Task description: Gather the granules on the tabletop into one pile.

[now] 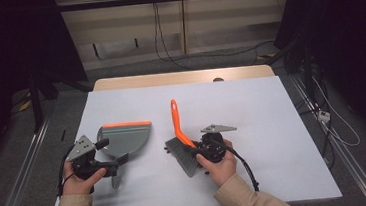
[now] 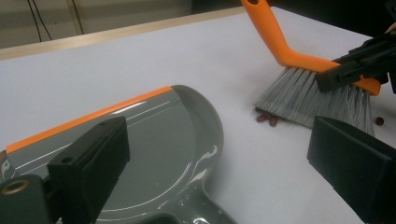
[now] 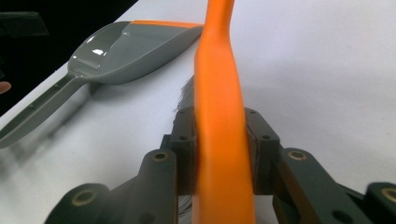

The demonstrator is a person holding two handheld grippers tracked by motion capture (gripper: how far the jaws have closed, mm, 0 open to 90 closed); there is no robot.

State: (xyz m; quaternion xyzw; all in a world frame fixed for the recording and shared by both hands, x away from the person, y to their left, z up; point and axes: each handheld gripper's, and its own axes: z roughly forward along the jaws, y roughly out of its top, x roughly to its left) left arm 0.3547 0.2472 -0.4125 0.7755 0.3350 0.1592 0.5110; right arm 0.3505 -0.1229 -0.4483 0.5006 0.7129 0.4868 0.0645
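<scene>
- The right tool [image 3: 219, 154] is clenched on the orange spine of the brush [image 1: 177, 128], its jaws pressing on both sides.
- The brush's grey bristles [image 2: 308, 98] rest on the desk [image 1: 251, 107], with small red beans [image 2: 267, 119] lying at their edge.
- The left tool [image 1: 110, 165] is at the dustpan [image 1: 124, 138] handle; jaws spread wide, grasping nothing.
- To sweep well: seize the dustpan handle, press its orange lip flat, then draw the beans towards it in short, low strokes.

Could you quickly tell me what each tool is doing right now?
Left tool: open, holding nothing, poised over the dustpan.
Right tool: closed on the brush.
</scene>
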